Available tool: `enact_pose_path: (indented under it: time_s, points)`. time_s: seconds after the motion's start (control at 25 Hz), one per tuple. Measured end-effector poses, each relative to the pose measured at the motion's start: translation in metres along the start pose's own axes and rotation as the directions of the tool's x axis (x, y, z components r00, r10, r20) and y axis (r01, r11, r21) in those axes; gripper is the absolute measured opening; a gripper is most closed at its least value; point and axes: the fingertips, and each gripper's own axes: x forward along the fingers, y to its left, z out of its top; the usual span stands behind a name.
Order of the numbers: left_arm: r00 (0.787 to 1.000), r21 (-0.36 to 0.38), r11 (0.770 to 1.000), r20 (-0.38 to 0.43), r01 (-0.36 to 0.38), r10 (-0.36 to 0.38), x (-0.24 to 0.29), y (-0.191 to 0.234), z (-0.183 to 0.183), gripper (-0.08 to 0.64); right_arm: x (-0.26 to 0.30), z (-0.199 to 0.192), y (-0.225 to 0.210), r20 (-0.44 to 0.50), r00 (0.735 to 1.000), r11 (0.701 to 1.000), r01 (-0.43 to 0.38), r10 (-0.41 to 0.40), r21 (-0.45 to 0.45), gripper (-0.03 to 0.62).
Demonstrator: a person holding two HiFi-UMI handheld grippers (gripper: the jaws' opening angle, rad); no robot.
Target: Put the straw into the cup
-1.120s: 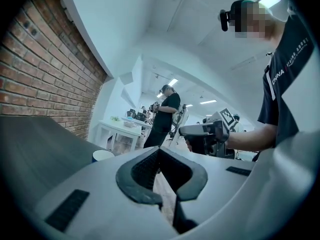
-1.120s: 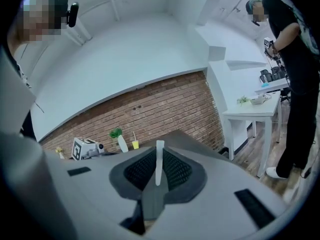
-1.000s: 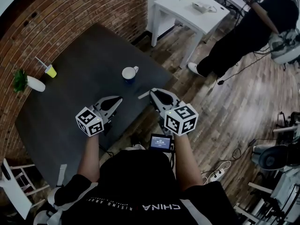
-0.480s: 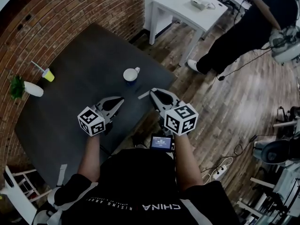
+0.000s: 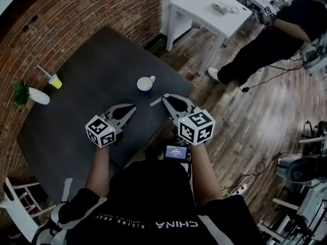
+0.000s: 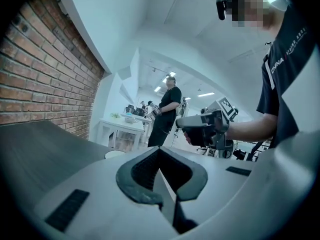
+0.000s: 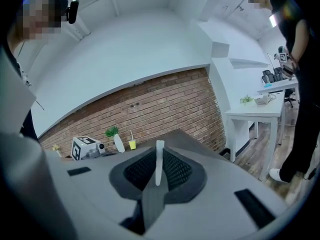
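A white cup (image 5: 144,83) with a blue base stands on the dark table (image 5: 97,70), close to its right edge. My right gripper (image 5: 164,100) hovers just in front of the cup, shut on a short white straw (image 5: 156,103) that sticks out to the left of its tips. In the right gripper view the straw (image 7: 159,162) stands upright between the closed jaws. My left gripper (image 5: 131,108) hangs over the table's near edge, left of the right one, shut with nothing in it. The left gripper view shows the cup's rim (image 6: 115,154) and the right gripper (image 6: 186,122).
A small yellow cup (image 5: 55,81) with its own straw and a white vase (image 5: 38,96) with a green plant stand at the table's far left by the brick wall. A white table (image 5: 207,10) and a person in black (image 5: 265,40) are beyond the right edge.
Both grippers and the straw hold nearly the same places. The view has shifted slightly, and the person in the background has moved.
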Motion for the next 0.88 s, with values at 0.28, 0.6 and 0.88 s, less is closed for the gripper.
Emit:
enact_pose_path:
  time_s: [0.28,0.6,0.88]
  points:
    - [1.0,0.007,1.0,0.014,0.024,-0.024,0.003,-0.002,0.005,0.004,0.005,0.0,-0.001,-0.005,1.0,1.0,-0.016,0.016,0.002,0.046]
    - [1.0,0.001,1.0,0.014,0.003,-0.003,0.007,0.005,0.005,0.003,0.009,0.004,-0.005,-0.004,1.0,1.0,-0.025,0.025,0.003,0.046]
    - [0.999,-0.025,0.999,0.024,-0.033,0.034,0.007,0.017,0.008,0.005,0.016,0.005,-0.012,-0.021,0.999,0.999,-0.037,0.037,0.009,0.046]
